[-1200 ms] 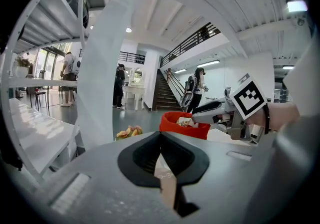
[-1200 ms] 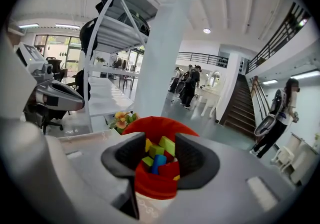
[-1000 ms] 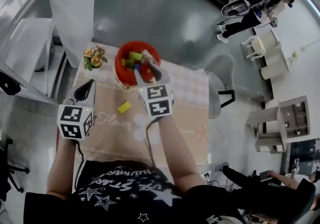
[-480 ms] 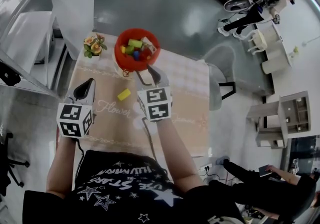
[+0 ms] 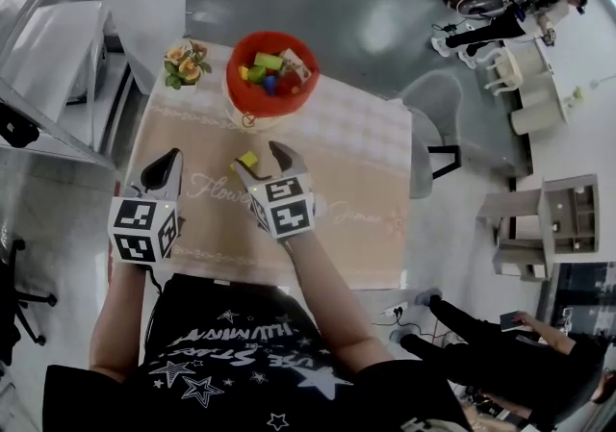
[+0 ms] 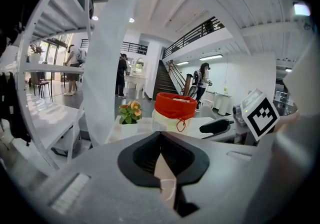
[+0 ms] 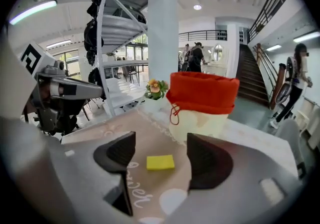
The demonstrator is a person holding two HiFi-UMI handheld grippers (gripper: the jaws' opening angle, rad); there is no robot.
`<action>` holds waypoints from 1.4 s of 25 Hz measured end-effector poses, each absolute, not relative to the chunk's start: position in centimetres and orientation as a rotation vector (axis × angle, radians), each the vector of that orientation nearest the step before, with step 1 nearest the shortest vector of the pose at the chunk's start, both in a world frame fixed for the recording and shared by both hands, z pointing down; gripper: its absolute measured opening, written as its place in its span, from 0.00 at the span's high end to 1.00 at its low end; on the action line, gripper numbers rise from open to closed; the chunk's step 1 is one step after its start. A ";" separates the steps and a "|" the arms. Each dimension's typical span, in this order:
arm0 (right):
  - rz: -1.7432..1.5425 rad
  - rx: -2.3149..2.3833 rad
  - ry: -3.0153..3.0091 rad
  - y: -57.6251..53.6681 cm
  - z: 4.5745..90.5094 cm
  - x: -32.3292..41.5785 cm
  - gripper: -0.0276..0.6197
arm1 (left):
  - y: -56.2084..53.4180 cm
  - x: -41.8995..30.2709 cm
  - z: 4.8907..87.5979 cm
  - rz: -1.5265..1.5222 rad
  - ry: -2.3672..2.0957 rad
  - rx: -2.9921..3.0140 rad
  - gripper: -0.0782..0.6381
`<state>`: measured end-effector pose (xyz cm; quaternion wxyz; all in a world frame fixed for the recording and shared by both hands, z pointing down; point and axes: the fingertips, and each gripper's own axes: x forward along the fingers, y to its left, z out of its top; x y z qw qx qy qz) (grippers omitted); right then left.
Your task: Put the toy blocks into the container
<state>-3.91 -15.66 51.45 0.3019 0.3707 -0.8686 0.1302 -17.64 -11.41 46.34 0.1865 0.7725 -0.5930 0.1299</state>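
Observation:
A red-rimmed container (image 5: 272, 74) with several coloured blocks in it stands at the table's far edge; the right gripper view shows the container (image 7: 202, 103) just beyond the jaws. A yellow block (image 5: 248, 160) lies flat on the tablecloth. My right gripper (image 5: 260, 159) hangs low over it, and its jaws have just been opening. The yellow block (image 7: 160, 162) lies between the two pads, touched by neither. My left gripper (image 5: 169, 163) hovers at the table's left side, shut and empty, jaws together (image 6: 162, 153), pointing towards the container (image 6: 175, 111).
A small pot of orange flowers (image 5: 185, 64) stands left of the container. The patterned tablecloth (image 5: 356, 199) covers the table. A grey chair (image 5: 428, 146) sits off the right edge and a white pillar (image 5: 144, 7) rises behind the far left corner.
My right gripper has drawn back from the container and sunk towards the yellow block, with its jaws spread wider. My left gripper has shifted a little nearer and lower.

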 end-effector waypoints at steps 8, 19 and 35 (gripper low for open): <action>0.468 0.904 -2.197 -14.4 57.3 -4.7 0.31 | -10.7 -18.3 48.4 0.402 -1.643 2.139 0.88; 0.456 0.822 -2.103 -15.6 61.4 -4.9 0.31 | -10.5 -19.2 50.7 0.442 -1.596 2.107 0.88; 0.491 0.764 -2.050 -15.7 62.4 -5.1 0.51 | -11.4 -19.9 50.9 0.437 -1.591 2.101 0.88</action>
